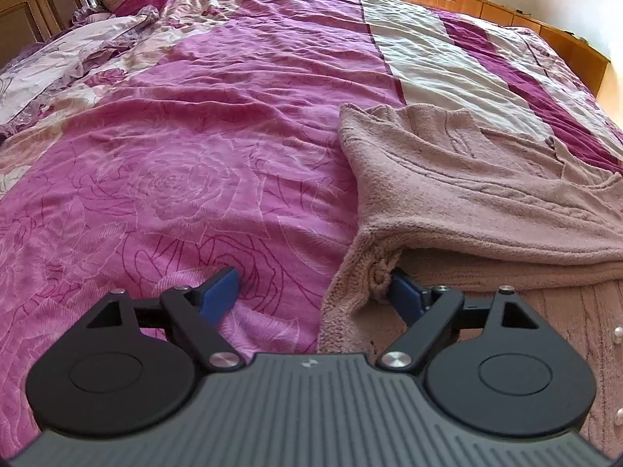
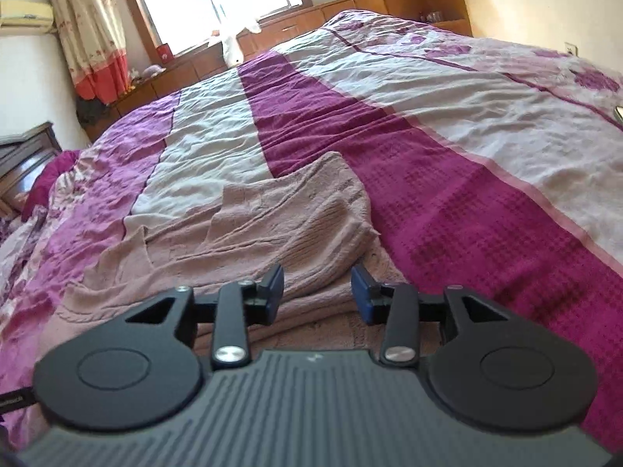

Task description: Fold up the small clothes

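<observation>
A dusty-pink knitted cardigan (image 1: 467,186) lies on the bed, its upper part folded over the lower, with pearl buttons (image 1: 617,334) showing on the lower layer. My left gripper (image 1: 311,292) is open at the cardigan's left fold edge. Its right blue pad (image 1: 405,295) sits under the folded layer and its left pad (image 1: 220,292) rests on the bedspread. In the right wrist view the same cardigan (image 2: 249,225) spreads ahead. My right gripper (image 2: 317,292) stands open low over its near right part, with nothing between the pads.
The bed is covered by a pink rose-patterned quilt (image 1: 175,155) with white and magenta stripes (image 2: 389,148). Crumpled bedding (image 1: 97,39) lies by the wooden headboard. Low wooden cabinets (image 2: 350,7), a window and a curtain (image 2: 93,39) stand beyond the bed.
</observation>
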### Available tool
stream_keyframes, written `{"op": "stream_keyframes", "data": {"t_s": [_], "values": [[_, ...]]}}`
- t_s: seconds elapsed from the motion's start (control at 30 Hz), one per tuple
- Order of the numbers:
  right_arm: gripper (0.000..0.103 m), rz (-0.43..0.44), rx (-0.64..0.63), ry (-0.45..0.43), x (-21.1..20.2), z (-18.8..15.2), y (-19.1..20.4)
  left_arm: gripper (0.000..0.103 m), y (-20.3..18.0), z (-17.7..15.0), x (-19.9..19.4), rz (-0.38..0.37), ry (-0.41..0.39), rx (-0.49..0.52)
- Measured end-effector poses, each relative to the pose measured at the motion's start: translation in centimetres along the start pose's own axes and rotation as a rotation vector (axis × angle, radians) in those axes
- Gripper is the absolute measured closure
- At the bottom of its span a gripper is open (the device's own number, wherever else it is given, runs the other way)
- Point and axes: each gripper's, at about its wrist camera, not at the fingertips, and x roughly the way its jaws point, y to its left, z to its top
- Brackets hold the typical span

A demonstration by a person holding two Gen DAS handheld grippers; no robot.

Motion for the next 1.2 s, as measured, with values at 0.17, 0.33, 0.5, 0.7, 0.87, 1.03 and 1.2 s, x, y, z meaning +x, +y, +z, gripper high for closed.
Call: {"op": "stream_keyframes", "data": {"t_s": [0.17, 0.33, 0.5, 0.7, 0.87, 1.03, 1.2], "values": [[0.062, 0.057, -0.112, 0.019, 1.3, 1.8, 1.5, 0.014, -0.2, -0.2, -0.1, 0.01, -0.012, -0.005], [0.064, -0.011, -0.136, 0.084, 4.8, 2.3, 1.0, 0.013, -0.2, 0.1, -0.5, 0.031, 0.01, -0.018], [0.064, -0.042, -0.089, 0.032, 3.7, 1.8, -1.0, 0.014, -0.3, -0.6, -2.9, 0.083, 0.002, 0.008], [0.06, 0.01, -0.068, 0.039, 0.4, 2.0, -2.7, 0.014, -0.6, -0.9, -6.5, 0.065, -0.024, -0.003], [0.047, 0.163, -0.141, 0.068, -3.4, 2.2, -2.4, 0.014, -2.1, -0.3, -9.2, 0.029, -0.037, 0.034], [0.046, 0.256, -0.245, 0.119, -6.9, 1.7, -1.2, 0.014, -3.1, -0.3, -12.4, 0.01, -0.057, 0.067], [0.046, 0.319, -0.36, 0.183, -9.9, 0.2, -0.2, 0.014, -4.0, -1.5, -15.2, 0.007, -0.043, 0.141]]}}
